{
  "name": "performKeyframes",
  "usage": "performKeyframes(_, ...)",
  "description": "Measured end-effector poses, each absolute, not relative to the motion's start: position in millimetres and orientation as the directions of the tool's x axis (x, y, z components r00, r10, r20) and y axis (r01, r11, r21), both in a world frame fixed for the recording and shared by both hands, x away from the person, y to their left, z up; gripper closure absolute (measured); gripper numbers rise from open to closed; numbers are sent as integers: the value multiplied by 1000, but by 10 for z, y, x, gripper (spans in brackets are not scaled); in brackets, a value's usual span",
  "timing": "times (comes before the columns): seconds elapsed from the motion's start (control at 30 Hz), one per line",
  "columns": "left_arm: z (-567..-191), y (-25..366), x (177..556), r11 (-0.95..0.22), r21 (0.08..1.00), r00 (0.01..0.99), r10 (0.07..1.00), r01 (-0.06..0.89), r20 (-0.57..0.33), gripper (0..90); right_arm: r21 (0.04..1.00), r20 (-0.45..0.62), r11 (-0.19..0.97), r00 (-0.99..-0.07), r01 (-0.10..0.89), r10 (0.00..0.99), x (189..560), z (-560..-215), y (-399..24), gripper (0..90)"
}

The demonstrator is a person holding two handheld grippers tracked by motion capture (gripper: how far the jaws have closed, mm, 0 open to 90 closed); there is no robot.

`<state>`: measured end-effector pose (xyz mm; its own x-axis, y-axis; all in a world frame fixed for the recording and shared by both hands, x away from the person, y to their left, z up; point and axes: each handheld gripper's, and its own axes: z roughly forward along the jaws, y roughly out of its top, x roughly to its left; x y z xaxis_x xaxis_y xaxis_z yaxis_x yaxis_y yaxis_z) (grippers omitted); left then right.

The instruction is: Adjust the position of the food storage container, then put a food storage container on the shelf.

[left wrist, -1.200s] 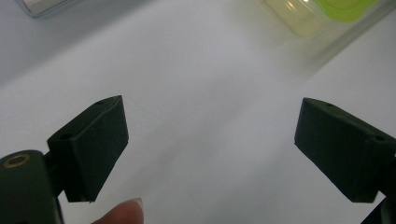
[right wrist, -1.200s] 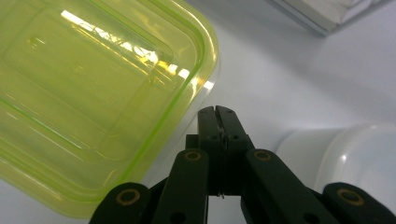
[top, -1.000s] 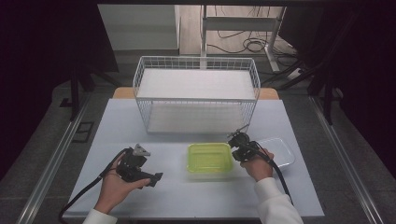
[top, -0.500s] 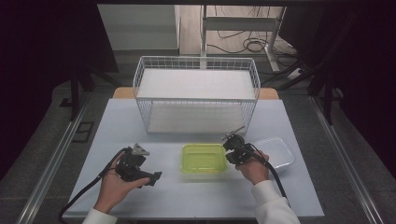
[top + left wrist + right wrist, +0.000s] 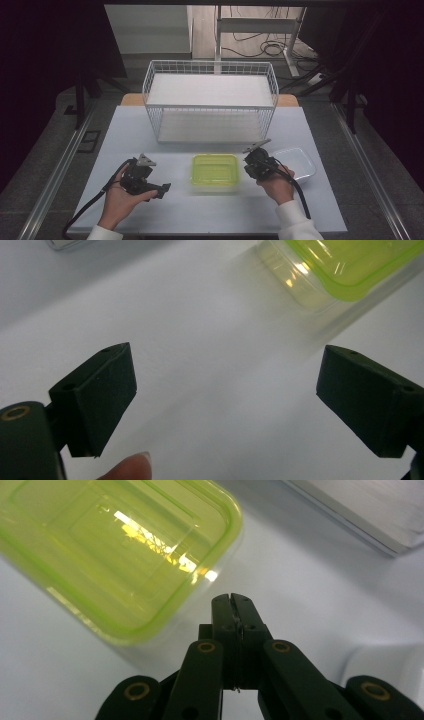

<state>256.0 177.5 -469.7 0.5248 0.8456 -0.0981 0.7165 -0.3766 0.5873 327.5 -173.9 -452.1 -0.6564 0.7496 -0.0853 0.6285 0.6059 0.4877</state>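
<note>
A clear tub with a yellow-green lid (image 5: 215, 170) sits on the white table, front centre. My right gripper (image 5: 248, 169) is just off its right edge, jaws shut with nothing between them. In the right gripper view the shut fingertips (image 5: 233, 601) point at the table just past the lid's (image 5: 110, 550) corner; I cannot tell whether they touch it. My left gripper (image 5: 161, 189) lies in the person's hand to the tub's left, pointing right. Its jaws (image 5: 225, 400) stand wide open over bare table, with the tub (image 5: 345, 265) farther off.
A white wire basket (image 5: 210, 100) with a white floor stands behind the tub. A clear shallow container (image 5: 300, 161) lies to the right of the right hand. A fingertip (image 5: 131, 467) shows under the left jaw. Cables trail back from both grippers to the table's front edge.
The right gripper has shifted a little to the left, and the green-lidded tub now sits slightly farther left. The left hand has stayed put.
</note>
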Motion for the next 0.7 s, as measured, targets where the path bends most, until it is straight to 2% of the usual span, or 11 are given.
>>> performKeyframes(0.13,-4660,1788,2556,-326,599,493,860,731,-134,82,543,-33,561,-653,624,757,3153,-4449,-1867,855)
performKeyframes(0.17,-4646,1797,2559,-308,600,482,863,739,-151,81,568,17,535,-660,625,751,3116,-4429,-1900,770)
performKeyframes(0.2,-4635,1801,2560,-290,603,472,866,743,-166,81,568,17,535,-660,625,751,3116,-4429,-1900,770)
performKeyframes(0.23,-4617,1807,2565,-259,609,459,866,749,-196,83,592,36,512,-655,623,755,3094,-4396,-1917,640)
performKeyframes(0.27,-4617,1807,2565,-259,609,459,866,749,-196,83,592,36,512,-655,623,755,3094,-4396,-1917,640)
performKeyframes(0.3,-4610,1813,2579,-237,612,449,866,754,-218,83,618,91,457,-635,640,767,3076,-4357,-1944,518)
performKeyframes(0.33,-4610,1813,2579,-237,612,449,866,754,-218,83,618,91,457,-635,640,767,3076,-4357,-1944,518)
performKeyframes(0.37,-4614,1811,2591,-225,614,447,864,756,-234,84,631,143,419,-628,653,765,3065,-4339,-1964,429)
performKeyframes(0.4,-4614,1811,2591,-225,614,447,864,756,-234,84,631,143,419,-628,653,765,3065,-4339,-1964,429)
performKeyframes(0.57,-4653,1774,2625,-220,606,455,850,765,-266,84,628,156,387,-596,675,787,3080,-4383,-1993,315)
performKeyframes(0.7,-4664,1761,2635,-217,611,451,855,761,-258,88,619,171,374,-584,690,794,3099,-4430,-2010,302)
